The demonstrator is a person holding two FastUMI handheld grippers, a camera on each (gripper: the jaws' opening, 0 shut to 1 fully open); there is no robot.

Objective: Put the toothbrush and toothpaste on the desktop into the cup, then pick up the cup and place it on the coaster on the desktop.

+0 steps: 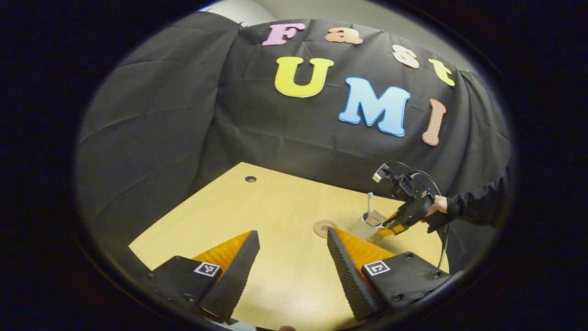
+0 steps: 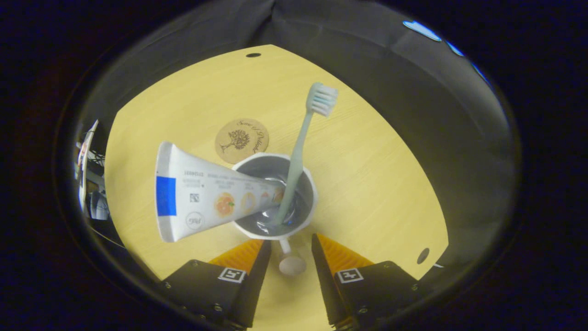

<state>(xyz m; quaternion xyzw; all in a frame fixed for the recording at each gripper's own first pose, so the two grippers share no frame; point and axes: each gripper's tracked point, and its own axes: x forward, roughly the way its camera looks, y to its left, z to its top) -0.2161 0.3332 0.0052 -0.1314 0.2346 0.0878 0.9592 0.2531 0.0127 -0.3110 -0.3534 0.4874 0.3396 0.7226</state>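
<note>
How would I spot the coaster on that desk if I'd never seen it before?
Start at the pale wooden desk and find the white cup holding the toothbrush and toothpaste. Just beyond the cup lies the coaster: a flat, round, brown disc printed with a tree, the only thing lying flat there.

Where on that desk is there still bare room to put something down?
Plenty: the desktop lies bare from the coaster back to the small round hole, and forward between the left gripper fingers. It is crowded around the cup, where the right gripper straddles its handle.
</note>
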